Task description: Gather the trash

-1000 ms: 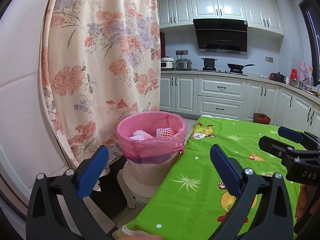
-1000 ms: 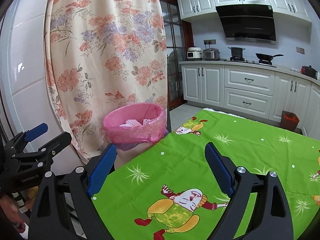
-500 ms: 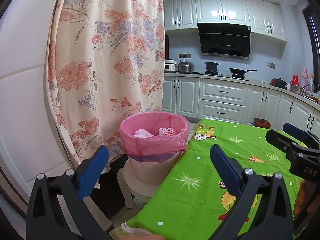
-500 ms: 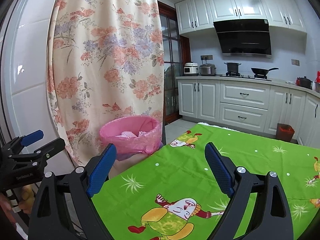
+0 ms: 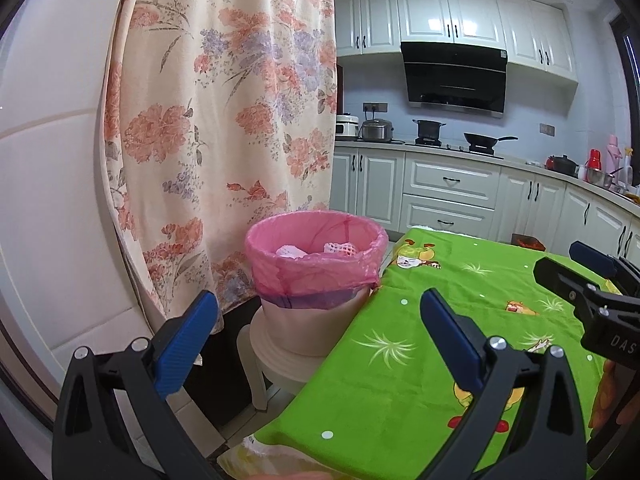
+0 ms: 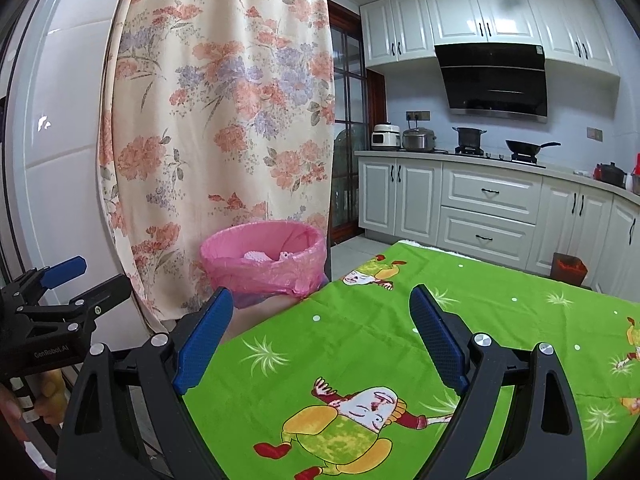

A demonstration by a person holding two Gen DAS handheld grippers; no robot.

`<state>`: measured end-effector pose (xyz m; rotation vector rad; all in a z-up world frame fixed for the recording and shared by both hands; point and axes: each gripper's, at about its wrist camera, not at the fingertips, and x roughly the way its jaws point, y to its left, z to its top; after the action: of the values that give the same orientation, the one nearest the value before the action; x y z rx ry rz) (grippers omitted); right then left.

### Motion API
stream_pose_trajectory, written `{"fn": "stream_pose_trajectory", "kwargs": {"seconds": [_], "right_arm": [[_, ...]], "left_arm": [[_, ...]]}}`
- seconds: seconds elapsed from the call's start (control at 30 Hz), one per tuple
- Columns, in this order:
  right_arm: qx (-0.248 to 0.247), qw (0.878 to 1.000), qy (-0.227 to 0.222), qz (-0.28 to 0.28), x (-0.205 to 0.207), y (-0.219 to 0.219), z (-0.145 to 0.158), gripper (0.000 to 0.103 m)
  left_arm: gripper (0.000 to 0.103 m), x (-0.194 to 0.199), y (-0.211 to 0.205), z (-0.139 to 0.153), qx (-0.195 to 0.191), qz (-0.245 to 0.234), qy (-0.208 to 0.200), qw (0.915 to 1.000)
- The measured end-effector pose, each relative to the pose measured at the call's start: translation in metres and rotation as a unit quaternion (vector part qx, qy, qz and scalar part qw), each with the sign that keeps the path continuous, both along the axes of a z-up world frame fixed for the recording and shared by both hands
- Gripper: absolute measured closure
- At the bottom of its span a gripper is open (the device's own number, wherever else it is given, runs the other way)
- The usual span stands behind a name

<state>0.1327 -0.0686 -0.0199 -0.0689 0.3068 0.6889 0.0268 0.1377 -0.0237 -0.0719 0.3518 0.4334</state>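
A bin lined with a pink bag [image 5: 316, 256] [image 6: 262, 262] stands on a white stool beside the table's left corner. White crumpled trash [image 5: 290, 251] and a net-like foam piece [image 5: 340, 247] lie inside it. My left gripper [image 5: 318, 316] is open and empty, held in front of the bin and above the table corner. My right gripper [image 6: 320, 312] is open and empty over the green tablecloth [image 6: 400, 340], with the bin ahead to its left. Each gripper shows at the edge of the other's view.
A flowered curtain [image 5: 224, 120] hangs right behind the bin against a white wall. Kitchen cabinets [image 5: 448, 192] with pots and cookers run along the back. A small dark red bin [image 6: 569, 268] stands on the floor past the table's far edge.
Both views have tilted upward and drawn back slightly, so the bin sits lower and smaller in frame. Both grippers stay open and empty.
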Motion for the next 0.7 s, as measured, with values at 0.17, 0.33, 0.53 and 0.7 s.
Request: {"fn": "stream_pose_trajectory", "kwargs": {"seconds": [0.17, 0.33, 0.53, 0.7], "right_arm": [[0.003, 1.000, -0.001, 0.005, -0.0009, 0.0019, -0.0032, 0.018], [0.003, 1.000, -0.003, 0.008, -0.0015, 0.0036, -0.0068, 0.018], [0.013, 1.000, -0.007, 0.010, -0.0026, 0.0017, -0.0092, 0.018], [0.015, 1.000, -0.010, 0.011, -0.0045, 0.0017, -0.0093, 0.018]], "left_arm": [[0.005, -0.0001, -0.0009, -0.0030, 0.002, 0.002, 0.001, 1.0000], [0.005, -0.0004, -0.0005, -0.0043, 0.000, 0.003, 0.001, 1.0000], [0.005, -0.0007, -0.0004, -0.0048, 0.001, 0.004, -0.003, 1.0000], [0.005, -0.0022, -0.0004, -0.0039, 0.002, 0.005, -0.006, 1.0000]]}}
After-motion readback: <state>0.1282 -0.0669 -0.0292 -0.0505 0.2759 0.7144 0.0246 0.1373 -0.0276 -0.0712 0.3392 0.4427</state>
